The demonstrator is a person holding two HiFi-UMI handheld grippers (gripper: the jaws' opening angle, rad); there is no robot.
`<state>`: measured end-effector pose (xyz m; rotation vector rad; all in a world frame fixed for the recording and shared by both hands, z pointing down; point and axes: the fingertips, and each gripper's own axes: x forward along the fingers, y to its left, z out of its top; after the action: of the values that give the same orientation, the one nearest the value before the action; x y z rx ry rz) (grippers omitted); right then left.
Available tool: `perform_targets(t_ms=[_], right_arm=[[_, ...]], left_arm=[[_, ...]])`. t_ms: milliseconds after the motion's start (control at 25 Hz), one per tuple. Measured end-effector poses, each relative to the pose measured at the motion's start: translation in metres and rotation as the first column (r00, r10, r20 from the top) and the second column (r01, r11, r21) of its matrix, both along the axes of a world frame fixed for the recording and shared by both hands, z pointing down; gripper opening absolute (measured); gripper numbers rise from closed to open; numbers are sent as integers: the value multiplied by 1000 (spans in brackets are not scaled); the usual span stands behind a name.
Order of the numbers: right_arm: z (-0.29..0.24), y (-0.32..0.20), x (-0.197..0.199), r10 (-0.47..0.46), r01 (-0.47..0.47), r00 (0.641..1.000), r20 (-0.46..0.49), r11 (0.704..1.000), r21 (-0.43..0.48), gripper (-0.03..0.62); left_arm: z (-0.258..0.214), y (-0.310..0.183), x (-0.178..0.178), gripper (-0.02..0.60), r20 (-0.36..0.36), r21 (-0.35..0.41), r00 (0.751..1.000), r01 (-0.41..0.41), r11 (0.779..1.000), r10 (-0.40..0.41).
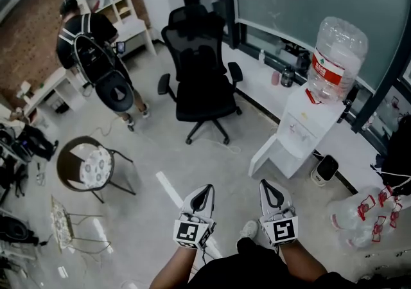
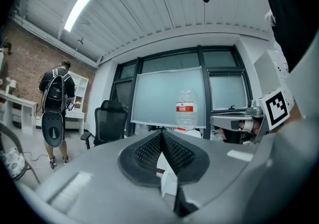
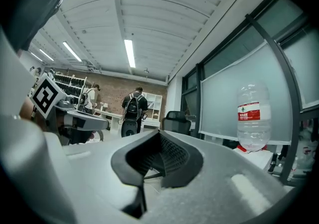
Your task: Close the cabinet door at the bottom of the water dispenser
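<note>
our left hand-held gripper and right hand-held gripper both clamped closed, empty; cabinet door on water dispenser hangs open, probably light, stiff, we'd just nudge free edge

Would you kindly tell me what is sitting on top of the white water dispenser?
A large clear water bottle with a red label stands inverted on the water dispenser. Its neck is hidden inside the dispenser's top.

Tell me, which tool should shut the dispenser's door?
Probably the right tool: it is on the dispenser's side, nearer the open door. The left tool sits farther away. Both are shut and empty.
</note>
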<state>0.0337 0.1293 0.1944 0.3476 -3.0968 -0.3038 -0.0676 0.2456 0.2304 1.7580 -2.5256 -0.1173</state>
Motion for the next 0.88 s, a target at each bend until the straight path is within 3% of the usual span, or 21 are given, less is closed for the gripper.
perform_targets(t_ms=[520,880], right_arm=[[6,-113,-48,24,-23,1000,6,999,-34,3],[16,-161,-62,110,-111,994,-18,993,-48,3]], left_arm=[[-5,-116,-55,18,28,-19,999,-28,999,28],[-4,-179,-74,18,2,-32,991,-132,991,132]])
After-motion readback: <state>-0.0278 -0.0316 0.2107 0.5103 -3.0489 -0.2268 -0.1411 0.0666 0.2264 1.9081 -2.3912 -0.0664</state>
